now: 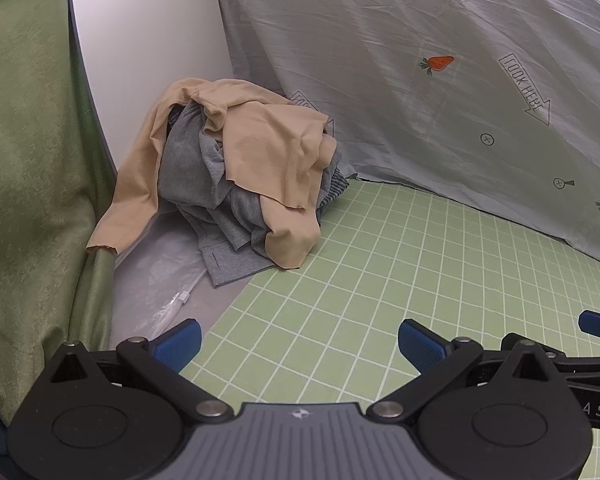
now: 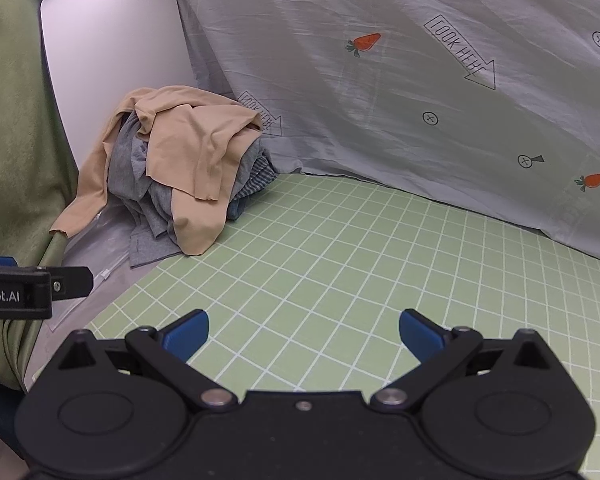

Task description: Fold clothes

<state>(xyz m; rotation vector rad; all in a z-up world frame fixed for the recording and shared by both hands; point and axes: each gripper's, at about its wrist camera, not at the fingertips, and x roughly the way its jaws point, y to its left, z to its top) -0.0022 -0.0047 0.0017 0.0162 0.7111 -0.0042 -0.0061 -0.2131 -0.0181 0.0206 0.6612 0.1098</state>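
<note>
A heap of clothes (image 1: 236, 172) lies at the far left corner of the green grid mat (image 1: 380, 280). A beige garment (image 1: 268, 144) drapes over grey ones (image 1: 188, 176), and a checked piece shows at the heap's right. The right wrist view shows the same heap (image 2: 180, 172) on the mat (image 2: 340, 260). My left gripper (image 1: 299, 344) is open above the mat's near edge, well short of the heap, nothing between its blue pads. My right gripper (image 2: 304, 334) is open too, empty, over the mat. The left gripper's side (image 2: 32, 290) shows at that view's left edge.
A pale blue sheet (image 1: 440, 80) with carrot prints rises behind the mat. A green curtain (image 1: 24, 160) hangs on the left beside a white panel (image 1: 148, 40). A clear plastic bag (image 1: 164, 280) lies left of the mat, near the heap.
</note>
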